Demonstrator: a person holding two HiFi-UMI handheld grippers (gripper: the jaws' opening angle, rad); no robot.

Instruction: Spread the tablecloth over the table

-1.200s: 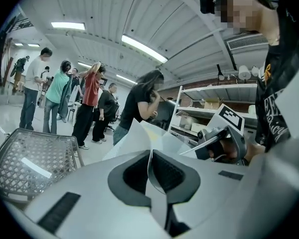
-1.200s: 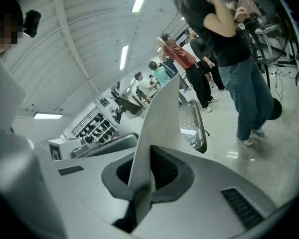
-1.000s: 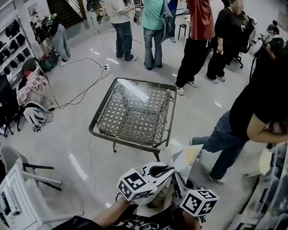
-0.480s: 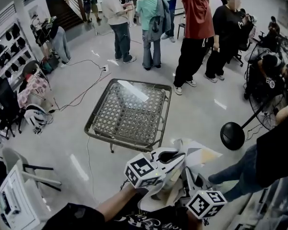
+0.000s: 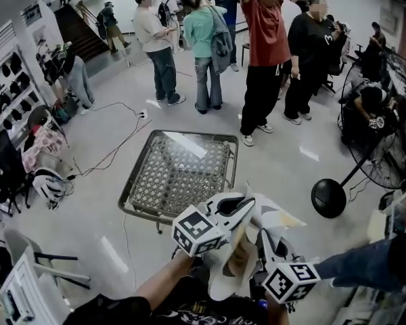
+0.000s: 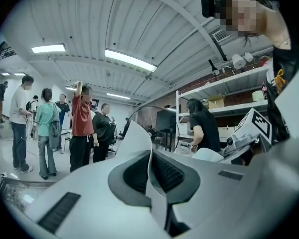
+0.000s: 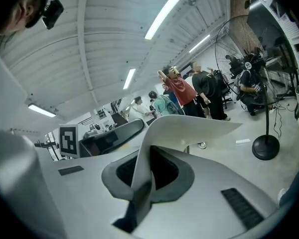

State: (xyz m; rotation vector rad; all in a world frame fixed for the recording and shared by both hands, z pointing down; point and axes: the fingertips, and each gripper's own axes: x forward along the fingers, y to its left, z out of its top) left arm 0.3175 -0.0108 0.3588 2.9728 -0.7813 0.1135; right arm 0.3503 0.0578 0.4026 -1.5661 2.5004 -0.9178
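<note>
The low table (image 5: 132,196), a metal frame with a woven top under glass, stands bare on the floor ahead in the head view. The tablecloth (image 5: 276,216), a pale folded sheet, hangs in the air between me and the table's near edge. My left gripper (image 5: 245,206) is shut on one edge of it; the thin cloth (image 6: 133,139) runs up out of its closed jaws (image 6: 150,182). My right gripper (image 5: 266,241) is shut on another edge, and the cloth (image 7: 189,126) curls forward from its jaws (image 7: 142,182). Both grippers are held close together, short of the table.
Several people (image 5: 260,53) stand just beyond the table's far side. A standing fan's round base (image 5: 328,197) is on the floor to the right. Someone's leg (image 5: 365,263) reaches in at lower right. Cables (image 5: 111,147) trail left of the table, and a chair (image 5: 24,263) is at lower left.
Both grippers have risen and moved forward towards the table with the cloth still pinched. The person close at the right has moved mostly out of view.
</note>
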